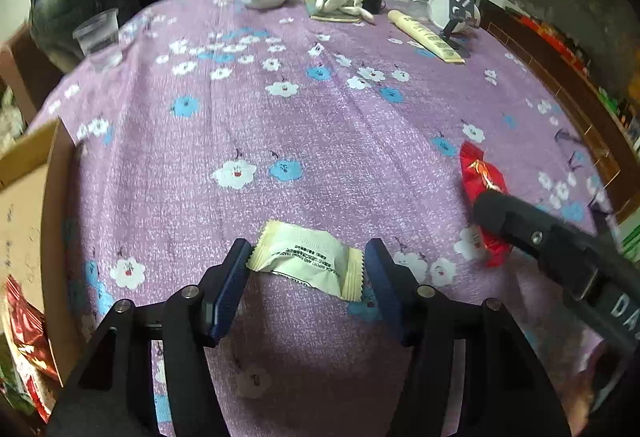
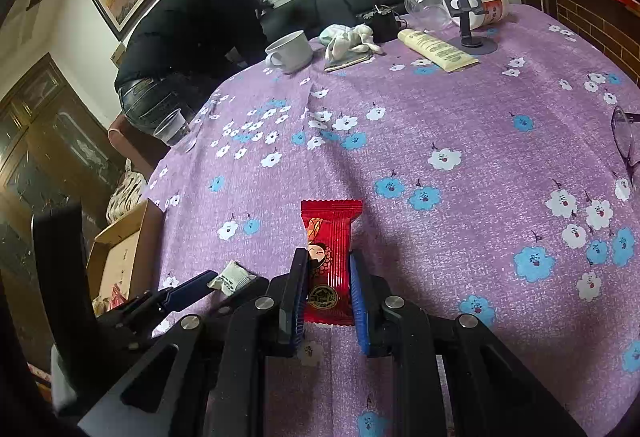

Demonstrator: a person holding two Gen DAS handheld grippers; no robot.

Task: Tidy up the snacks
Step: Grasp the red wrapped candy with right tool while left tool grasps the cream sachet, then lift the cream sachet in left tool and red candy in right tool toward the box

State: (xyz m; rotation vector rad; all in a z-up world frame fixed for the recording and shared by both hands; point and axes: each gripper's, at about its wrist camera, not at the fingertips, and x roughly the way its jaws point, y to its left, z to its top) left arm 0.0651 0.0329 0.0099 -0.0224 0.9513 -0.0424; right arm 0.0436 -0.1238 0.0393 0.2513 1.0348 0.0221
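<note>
Your right gripper (image 2: 329,277) is clamped on the red snack packet (image 2: 330,237) lying on the desk (image 2: 440,109). Your left gripper (image 1: 306,261) stands half open around the white snack packet (image 1: 308,257), pads apparently not pressing.

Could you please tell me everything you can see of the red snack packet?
The red snack packet is a glossy pillow wrapper with crimped, serrated ends, a cartoon figure and a dark round emblem. It lies flat on the purple floral tablecloth, lengthwise between the right gripper fingers, whose pads press its long sides.
</note>
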